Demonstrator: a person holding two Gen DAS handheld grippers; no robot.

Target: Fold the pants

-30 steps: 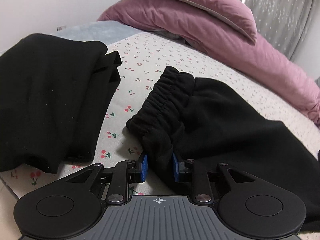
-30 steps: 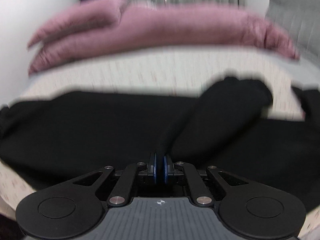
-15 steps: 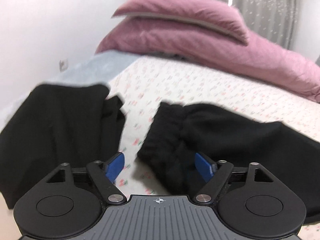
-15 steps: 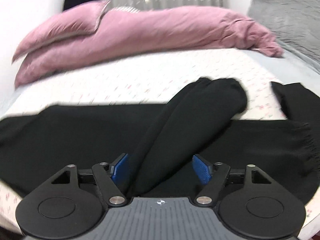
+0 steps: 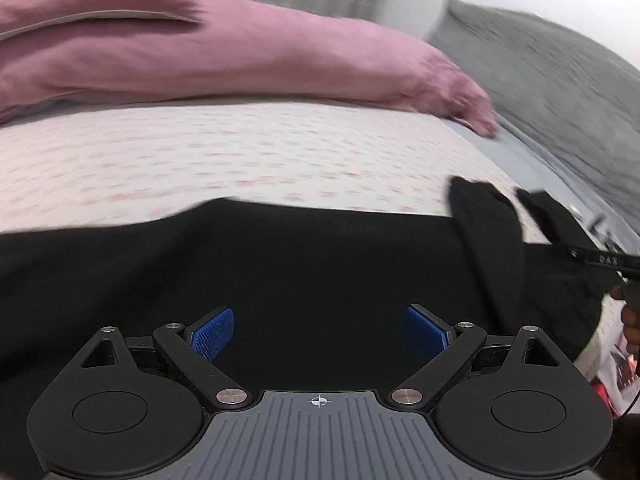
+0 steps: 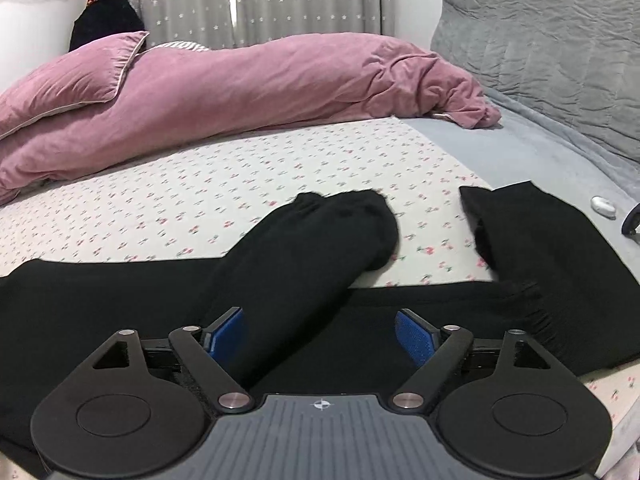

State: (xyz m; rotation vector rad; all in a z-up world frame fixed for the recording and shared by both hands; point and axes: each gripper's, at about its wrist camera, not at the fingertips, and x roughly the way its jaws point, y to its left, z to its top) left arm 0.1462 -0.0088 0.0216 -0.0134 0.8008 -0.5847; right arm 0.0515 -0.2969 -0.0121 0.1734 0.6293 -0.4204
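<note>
Right wrist view: the black fabric pants (image 6: 280,280) are seen stretched across the cherry-print bed sheet (image 6: 200,208), one leg folded back over the rest so that its cuff end lies on the sheet. The right gripper (image 6: 319,334) is held low over that folded leg, jaws opening wide; the blue pads (image 6: 412,334) are not pressed on anything, though the leg runs up between them. A second black garment (image 6: 540,232) is laid to the right, just beside the pants, its near edge meeting them. A long pink velvet duvet roll (image 6: 260,88) and a pink pillow (image 6: 72,76) are piled at the far side of the bed, with a grey quilted headboard cushion (image 6: 560,48) at the right and a small white oval object (image 6: 603,205) on the grey blanket edge.

Left wrist view, heavily blurred: the left gripper (image 5: 319,330) is shown over a broad flat stretch of the same black pants (image 5: 280,272), jaws opening wide and nothing gripped by the blue pads (image 5: 212,332). At the right edge, a dark bar of the other gripper tool (image 5: 596,259) and part of a hand (image 5: 630,316) are caught.
</note>
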